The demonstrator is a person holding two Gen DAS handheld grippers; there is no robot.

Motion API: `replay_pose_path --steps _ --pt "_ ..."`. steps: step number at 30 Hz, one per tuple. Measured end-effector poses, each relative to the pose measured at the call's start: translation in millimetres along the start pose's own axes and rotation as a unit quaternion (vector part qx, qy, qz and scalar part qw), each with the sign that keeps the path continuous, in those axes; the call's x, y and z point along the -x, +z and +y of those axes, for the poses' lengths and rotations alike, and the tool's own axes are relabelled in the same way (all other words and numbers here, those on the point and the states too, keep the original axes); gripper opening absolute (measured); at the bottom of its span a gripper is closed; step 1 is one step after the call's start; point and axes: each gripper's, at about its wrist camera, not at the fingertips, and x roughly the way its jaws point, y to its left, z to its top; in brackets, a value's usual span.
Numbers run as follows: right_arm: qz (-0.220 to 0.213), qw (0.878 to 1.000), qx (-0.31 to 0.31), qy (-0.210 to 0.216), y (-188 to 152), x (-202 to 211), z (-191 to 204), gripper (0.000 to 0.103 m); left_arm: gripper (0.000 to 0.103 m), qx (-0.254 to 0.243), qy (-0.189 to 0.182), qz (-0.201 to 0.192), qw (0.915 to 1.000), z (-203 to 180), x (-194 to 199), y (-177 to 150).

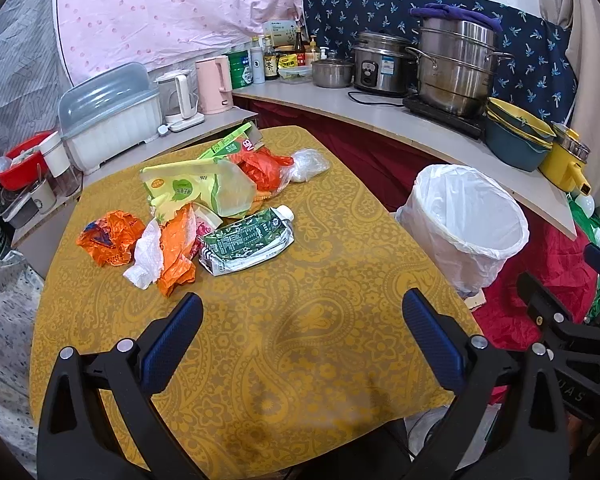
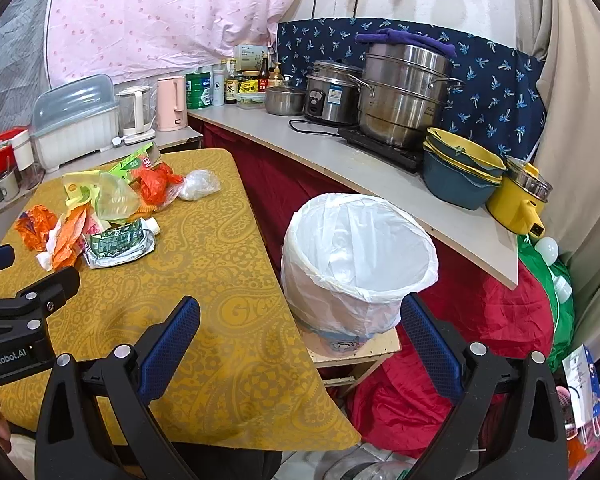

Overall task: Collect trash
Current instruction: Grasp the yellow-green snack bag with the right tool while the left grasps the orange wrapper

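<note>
A heap of trash lies on the yellow patterned table (image 1: pixel 300 320): a flattened green carton (image 1: pixel 246 242), orange plastic bags (image 1: pixel 108 236), white tissue (image 1: pixel 146 256), a yellow-green pouch (image 1: pixel 196 190) and a clear bag (image 1: pixel 310 165). The heap also shows in the right wrist view (image 2: pixel 120 242). A bin lined with a white bag (image 1: pixel 466 220) (image 2: pixel 358 248) stands to the table's right. My left gripper (image 1: pixel 300 312) is open and empty above the table, short of the heap. My right gripper (image 2: pixel 300 316) is open and empty, in front of the bin.
A counter (image 1: pixel 380 108) behind carries steel pots (image 1: pixel 456 68), a rice cooker, stacked bowls (image 1: pixel 516 136), a yellow pot, kettles and bottles. A covered dish rack (image 1: pixel 108 116) stands at the left. Red cloth (image 2: pixel 480 320) lies on the floor under the counter.
</note>
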Motion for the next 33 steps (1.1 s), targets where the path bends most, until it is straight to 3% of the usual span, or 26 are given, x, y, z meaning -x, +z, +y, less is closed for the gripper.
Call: replay_pose_path --steps 11,27,33 --pt "0.005 1.000 0.010 0.015 14 -19 41 0.096 0.096 0.035 0.014 0.023 0.9990 53 -23 -1" --pt "0.016 0.996 0.031 0.080 37 -76 148 0.096 0.096 0.112 0.106 0.028 0.9876 206 -67 2" --pt "0.016 0.993 0.030 0.109 61 -102 185 0.096 0.096 0.146 0.117 0.021 0.9821 251 -87 21"
